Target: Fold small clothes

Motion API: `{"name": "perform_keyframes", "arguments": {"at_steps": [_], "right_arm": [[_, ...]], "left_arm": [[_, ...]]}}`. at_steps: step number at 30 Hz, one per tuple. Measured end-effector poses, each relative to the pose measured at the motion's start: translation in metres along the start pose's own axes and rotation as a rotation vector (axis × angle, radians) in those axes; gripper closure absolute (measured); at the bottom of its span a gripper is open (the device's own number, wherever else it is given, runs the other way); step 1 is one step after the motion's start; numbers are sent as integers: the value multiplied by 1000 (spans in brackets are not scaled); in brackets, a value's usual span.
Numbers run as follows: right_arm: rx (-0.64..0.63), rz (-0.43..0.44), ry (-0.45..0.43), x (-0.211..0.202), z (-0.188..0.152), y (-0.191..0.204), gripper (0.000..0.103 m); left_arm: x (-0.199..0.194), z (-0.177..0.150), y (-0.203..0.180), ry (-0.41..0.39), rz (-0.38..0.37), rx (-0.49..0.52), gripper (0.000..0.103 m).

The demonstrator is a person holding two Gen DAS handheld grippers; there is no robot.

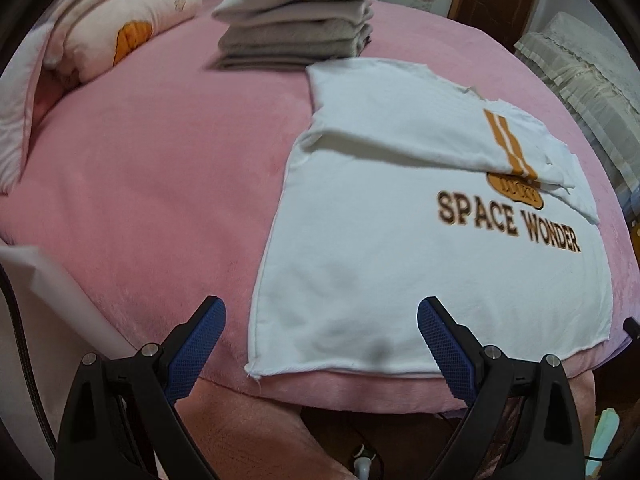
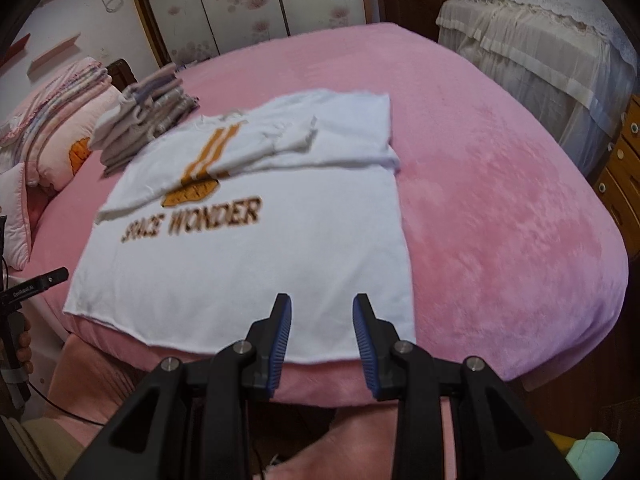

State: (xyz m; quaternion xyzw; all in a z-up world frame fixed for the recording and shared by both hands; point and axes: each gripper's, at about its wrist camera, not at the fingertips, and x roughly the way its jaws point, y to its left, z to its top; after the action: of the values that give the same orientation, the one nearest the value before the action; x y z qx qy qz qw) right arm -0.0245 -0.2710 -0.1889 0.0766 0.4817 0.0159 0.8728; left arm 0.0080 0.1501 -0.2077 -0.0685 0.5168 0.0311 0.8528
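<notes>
1 bed (image 1: 140, 184), covered in a pink plush sheet, is seen filling most of both views. 1 second piece of furniture draped in a cream lace cover (image 2: 532, 36) is seen beyond its far right side, and 1 wooden drawer unit (image 2: 624, 168) is glimpsed at the right edge.

1 white T-shirt (image 1: 380, 272) is laid flat on the near part of the bed, printed side up, with "SPACE WONDER" legible across the chest. Its long axis is run from the near edge of the bed toward the far side: the hem is placed nearest the cameras, along the mattress edge, and the collar end is pointed away. 2 sleeves are seen folded inward over the upper chest, the upper one bearing orange stripes.

1 stack of folded grey garments (image 1: 296, 20) is set just beyond the collar end; its pieces cannot be counted reliably. 1 pink pillow (image 1: 120, 24) with an orange print is propped at the far left.

2 claws are held above the near edge. The left claw (image 1: 320, 320) is spread wide with nothing between its blue pads, near the hem's left corner. The right claw (image 2: 322, 320) is parted more narrowly, also empty, over the hem's right part.
</notes>
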Motion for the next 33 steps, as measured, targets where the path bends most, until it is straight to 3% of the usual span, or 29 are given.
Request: {"name": "perform_keyframes", "arguments": {"at_steps": [5, 10, 21, 33], "right_arm": [[77, 11, 70, 19, -13, -31, 71], [145, 19, 82, 27, -16, -54, 71], [228, 116, 117, 54, -18, -85, 71], [232, 225, 140, 61, -24, -90, 70]], "left_arm": [[22, -10, 19, 56, -25, -34, 7], [37, -15, 39, 91, -71, -91, 7], [52, -26, 68, 79, -204, -133, 7], [45, -33, 78, 95, -272, -158, 31]]}}
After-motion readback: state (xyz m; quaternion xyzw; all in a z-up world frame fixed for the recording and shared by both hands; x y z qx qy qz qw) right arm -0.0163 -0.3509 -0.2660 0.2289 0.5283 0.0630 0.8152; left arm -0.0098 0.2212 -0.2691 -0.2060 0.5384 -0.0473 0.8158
